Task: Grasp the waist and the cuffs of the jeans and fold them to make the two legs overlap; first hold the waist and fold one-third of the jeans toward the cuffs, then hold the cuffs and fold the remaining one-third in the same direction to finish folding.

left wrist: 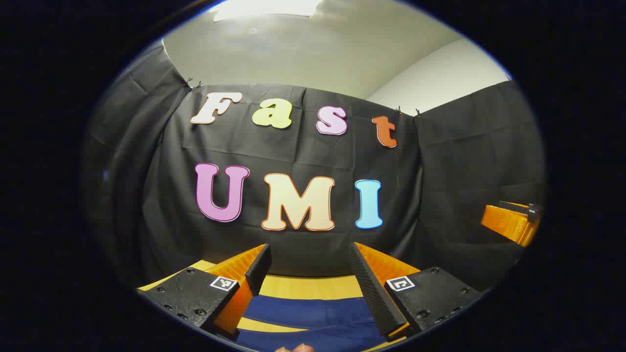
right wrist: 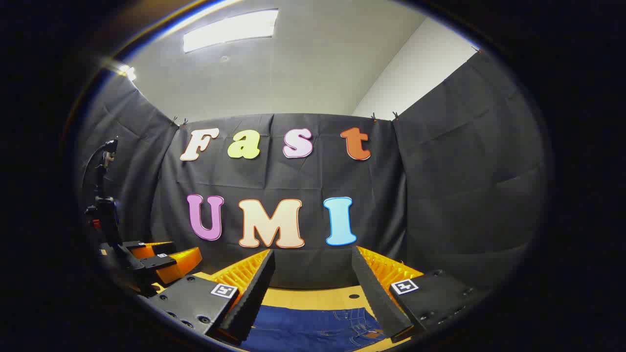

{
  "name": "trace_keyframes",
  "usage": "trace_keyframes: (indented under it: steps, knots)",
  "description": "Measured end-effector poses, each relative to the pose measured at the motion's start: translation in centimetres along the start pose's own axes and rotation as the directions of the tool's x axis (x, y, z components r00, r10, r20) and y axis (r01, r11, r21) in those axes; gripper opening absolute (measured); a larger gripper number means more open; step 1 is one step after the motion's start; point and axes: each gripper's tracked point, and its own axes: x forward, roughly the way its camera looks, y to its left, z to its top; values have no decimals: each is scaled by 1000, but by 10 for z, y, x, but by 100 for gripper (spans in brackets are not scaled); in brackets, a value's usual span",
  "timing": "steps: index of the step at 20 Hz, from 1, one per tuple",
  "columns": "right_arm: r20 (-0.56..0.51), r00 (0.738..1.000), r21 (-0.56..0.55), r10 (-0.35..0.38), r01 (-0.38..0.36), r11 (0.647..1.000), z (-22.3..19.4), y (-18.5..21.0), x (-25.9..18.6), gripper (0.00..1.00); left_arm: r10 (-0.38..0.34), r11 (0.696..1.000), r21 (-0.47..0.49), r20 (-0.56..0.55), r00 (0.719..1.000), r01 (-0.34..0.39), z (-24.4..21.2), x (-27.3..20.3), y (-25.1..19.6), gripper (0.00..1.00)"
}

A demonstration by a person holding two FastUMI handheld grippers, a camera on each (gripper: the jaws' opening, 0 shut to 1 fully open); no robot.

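Dark blue jeans (left wrist: 313, 320) lie flat on a yellow wooden table (left wrist: 313, 287), low in the left gripper view. My left gripper (left wrist: 308, 266) hovers above them, open, nothing between its orange-and-black fingers. In the right gripper view the jeans (right wrist: 313, 327) show a pocket and stitching at the lower right. My right gripper (right wrist: 313, 274) hangs above that part, open and empty. The left gripper (right wrist: 168, 259) appears far off at the left of the right gripper view, and the right gripper (left wrist: 511, 220) at the right edge of the left gripper view.
The black cloth wall (right wrist: 440, 195) closes the booth behind and to both sides of the table. A bare strip of table (right wrist: 313, 297) lies between the jeans and the wall. A fingertip (left wrist: 296, 348) shows at the bottom edge of the left gripper view.
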Motion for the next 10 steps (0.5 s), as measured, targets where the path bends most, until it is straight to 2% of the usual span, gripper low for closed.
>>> trace_keyframes:
  steps: [1, 3, 5, 9, 10]
  knots:
    - [-4, 1000, -2, 4, -4, 1000, -2, 2, 2, 96, 5, 1000, 4, -2, 1000, -5, -2, 1, 2, 93]
    - [-15, 1000, -5, 13, -13, 1000, -6, 3, 6, 99, 15, 1000, 8, -6, 1000, -15, -5, 1, 8, 93]
    - [-29, 999, -4, 18, -18, 1000, -14, 4, 10, 96, 23, 1000, 10, -20, 1000, -23, -9, 2, 11, 93]
    - [-37, 999, -35, -5, 3, 999, -25, -9, 19, 99, 34, 999, 14, -35, 999, -34, -15, 5, 15, 93]
    - [-36, 999, -44, -9, 7, 999, -27, -14, 20, 97, 36, 999, 16, -38, 999, -35, -16, 5, 15, 93]
